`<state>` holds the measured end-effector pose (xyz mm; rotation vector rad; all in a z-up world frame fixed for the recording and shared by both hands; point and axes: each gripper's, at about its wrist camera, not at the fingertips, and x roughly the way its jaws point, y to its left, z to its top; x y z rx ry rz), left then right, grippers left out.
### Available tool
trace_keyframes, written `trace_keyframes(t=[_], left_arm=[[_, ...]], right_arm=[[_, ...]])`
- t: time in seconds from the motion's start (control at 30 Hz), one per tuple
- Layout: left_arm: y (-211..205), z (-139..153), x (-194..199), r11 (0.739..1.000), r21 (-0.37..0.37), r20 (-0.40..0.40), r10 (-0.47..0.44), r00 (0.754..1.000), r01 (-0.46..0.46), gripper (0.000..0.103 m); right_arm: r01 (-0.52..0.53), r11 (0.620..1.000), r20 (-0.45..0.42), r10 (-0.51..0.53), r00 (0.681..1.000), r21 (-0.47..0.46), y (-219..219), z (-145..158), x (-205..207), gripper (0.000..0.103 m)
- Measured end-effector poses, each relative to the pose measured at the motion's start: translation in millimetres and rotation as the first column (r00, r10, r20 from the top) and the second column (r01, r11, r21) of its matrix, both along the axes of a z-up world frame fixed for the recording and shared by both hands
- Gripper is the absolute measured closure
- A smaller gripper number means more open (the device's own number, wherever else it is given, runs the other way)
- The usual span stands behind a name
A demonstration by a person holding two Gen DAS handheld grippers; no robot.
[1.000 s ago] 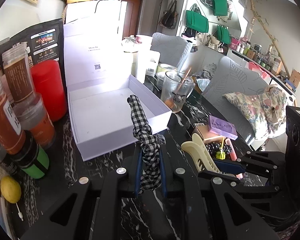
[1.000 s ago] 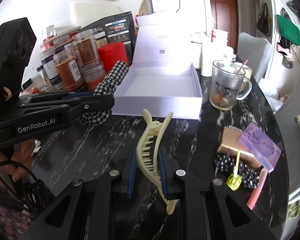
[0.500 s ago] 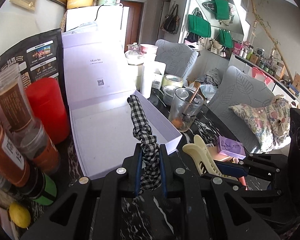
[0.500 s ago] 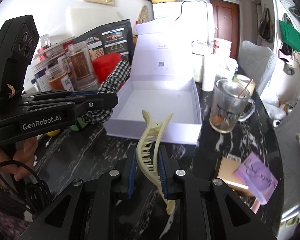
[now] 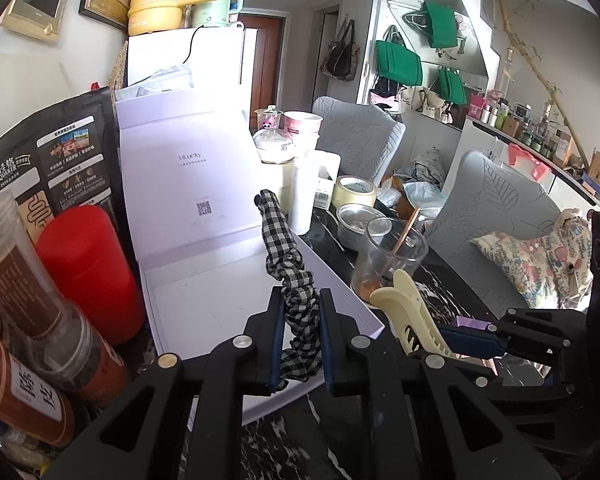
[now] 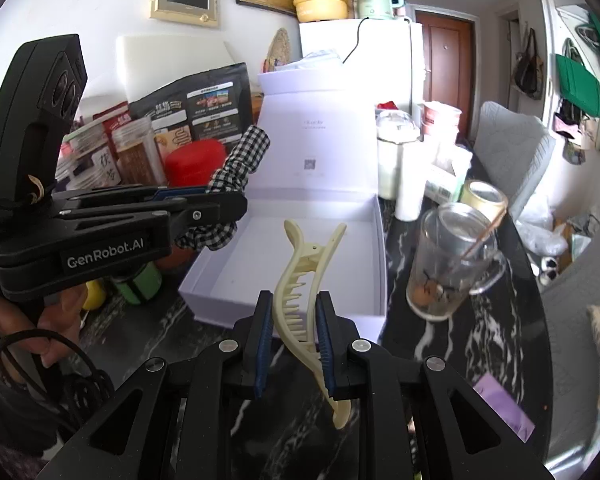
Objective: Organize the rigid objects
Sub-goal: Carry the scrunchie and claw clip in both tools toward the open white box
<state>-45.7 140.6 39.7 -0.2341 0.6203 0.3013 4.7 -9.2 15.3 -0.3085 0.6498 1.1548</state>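
My left gripper (image 5: 299, 308) is shut on a black-and-white checked scrunchie (image 5: 282, 248) and holds it over the front of an open white box (image 5: 204, 300). My right gripper (image 6: 292, 312) is shut on a cream hair claw clip (image 6: 305, 272), held above the box's (image 6: 363, 276) front edge. The left gripper also shows in the right wrist view (image 6: 220, 208), with the scrunchie (image 6: 240, 160) over the box's left wall. The clip and right gripper show at the right of the left wrist view (image 5: 409, 312).
Jars (image 5: 16, 280) and a red canister (image 5: 84, 272) stand left of the box. A glass mug (image 6: 451, 264) with a stick stands to its right, with tape (image 6: 483, 196), cups and a purple card (image 6: 503, 408) nearby on the black marble table (image 6: 459, 360).
Both grippers have risen and moved forward toward the box, each keeping its item. The scrunchie and the clip now hang over the box rather than short of it.
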Motion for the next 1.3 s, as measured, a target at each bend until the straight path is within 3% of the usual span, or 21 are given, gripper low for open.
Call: trace_keyframes(t=[0.8, 1.3], left_arm=[[61.5, 4.5, 58.0, 0.995, 0.048, -0.014, 0.09, 0.996, -0.089, 0.087], [94.5, -24.5, 79.4, 0.985, 0.041, -0.072, 0.168, 0.983, -0.165, 0.087]], right_arm=[[-0.04, 0.999, 0.05, 0.039, 0.998, 0.011, 70.1, 29.5, 53.2, 0.082], [-0.013, 0.998, 0.073, 0.018, 0.997, -0.063, 117.2, 21.2, 80.7, 0.082]])
